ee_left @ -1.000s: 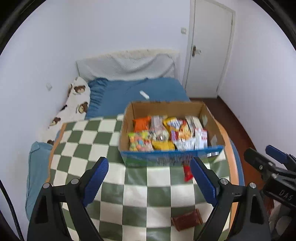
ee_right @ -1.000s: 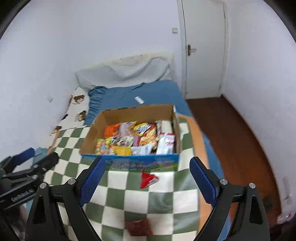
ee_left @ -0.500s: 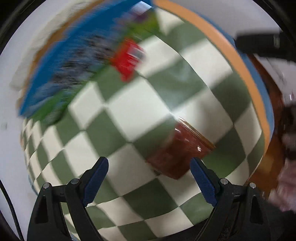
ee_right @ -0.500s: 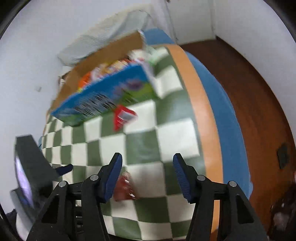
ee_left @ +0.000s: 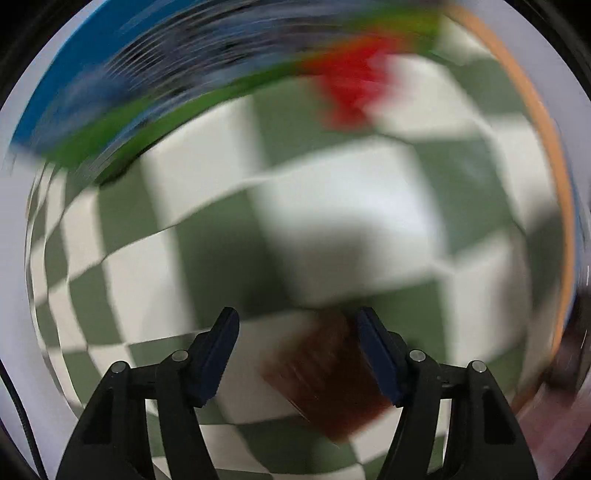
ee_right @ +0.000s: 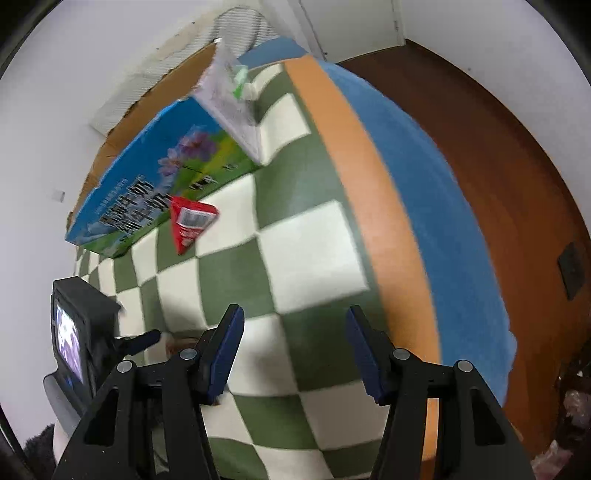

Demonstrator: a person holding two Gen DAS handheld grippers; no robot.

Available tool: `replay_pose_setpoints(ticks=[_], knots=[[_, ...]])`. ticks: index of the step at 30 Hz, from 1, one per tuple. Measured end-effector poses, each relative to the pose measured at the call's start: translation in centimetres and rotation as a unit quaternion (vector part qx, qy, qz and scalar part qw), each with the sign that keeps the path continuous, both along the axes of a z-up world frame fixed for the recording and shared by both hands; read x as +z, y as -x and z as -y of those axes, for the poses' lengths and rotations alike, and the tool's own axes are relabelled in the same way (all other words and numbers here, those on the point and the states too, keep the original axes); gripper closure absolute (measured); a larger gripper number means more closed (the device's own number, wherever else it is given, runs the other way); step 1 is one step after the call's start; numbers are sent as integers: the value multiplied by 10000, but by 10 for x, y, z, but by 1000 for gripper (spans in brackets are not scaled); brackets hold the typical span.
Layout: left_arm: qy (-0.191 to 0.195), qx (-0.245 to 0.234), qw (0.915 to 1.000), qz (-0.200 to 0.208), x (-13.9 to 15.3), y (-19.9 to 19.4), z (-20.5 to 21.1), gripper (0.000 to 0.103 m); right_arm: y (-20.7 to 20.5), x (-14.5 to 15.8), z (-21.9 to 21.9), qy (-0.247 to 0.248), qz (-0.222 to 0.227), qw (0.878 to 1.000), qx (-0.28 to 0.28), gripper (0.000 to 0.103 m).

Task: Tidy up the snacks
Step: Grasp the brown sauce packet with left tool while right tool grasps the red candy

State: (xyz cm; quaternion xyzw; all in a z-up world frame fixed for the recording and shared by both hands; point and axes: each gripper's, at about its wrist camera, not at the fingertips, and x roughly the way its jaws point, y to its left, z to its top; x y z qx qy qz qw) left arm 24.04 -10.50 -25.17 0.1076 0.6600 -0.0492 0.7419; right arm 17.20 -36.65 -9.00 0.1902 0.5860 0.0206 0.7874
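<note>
A brown snack packet [ee_left: 325, 373] lies on the green-and-white checked cloth [ee_left: 351, 236], between the fingers of my left gripper [ee_left: 297, 332], nearer the right finger. The jaws stand open around it, partly narrowed. The view is blurred. A red snack packet [ee_right: 190, 221] lies against the blue front of the cardboard snack box [ee_right: 147, 181]; it also shows blurred in the left wrist view [ee_left: 354, 85]. My right gripper [ee_right: 293, 328] is open and empty above the cloth. The left gripper's body [ee_right: 81, 332] shows at the left of the right wrist view.
The cloth's orange border [ee_right: 369, 184] and a blue edge [ee_right: 443, 203] run along the right side. Beyond them is brown wooden floor [ee_right: 498, 129]. White walls and a door base [ee_right: 354, 26] stand behind the box.
My left gripper has dropped low over the brown packet and its jaws have narrowed around it. My right gripper has lowered toward the cloth and stayed open at about the same width.
</note>
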Motion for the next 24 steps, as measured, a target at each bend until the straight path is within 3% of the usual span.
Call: replay_pose_setpoints(ticks=[4, 7, 10, 13, 14, 18, 20, 24], knots=[[422, 1213, 9914, -240, -6, -27, -56, 38, -36, -2, -29, -200, 166, 9994, 246, 43], [647, 1476, 9863, -343, -4, -32, -68, 38, -67, -10, -54, -269, 187, 9984, 453, 27], [893, 1652, 9811, -472, 5, -29, -74, 38, -98, -23, -75, -354, 118, 9978, 544, 25], [1284, 1991, 9690, -706, 12, -15, -85, 38, -116, -43, -83, -536, -128, 9974, 466, 25], [1440, 2126, 9631, -808, 11, -7, -88, 38, -122, -53, -86, -679, -245, 9964, 436, 27], [2045, 2463, 9380, -1330, 1, 25, -89, 38, -121, -63, -92, -626, -181, 9967, 487, 62], [2302, 2506, 9242, -1732, -10, 34, -80, 38, -111, -59, -90, -539, -154, 9967, 594, 63], [2260, 2416, 9201, -2096, -34, 41, -59, 38, -74, -47, -83, -295, -202, 9947, 963, 64]])
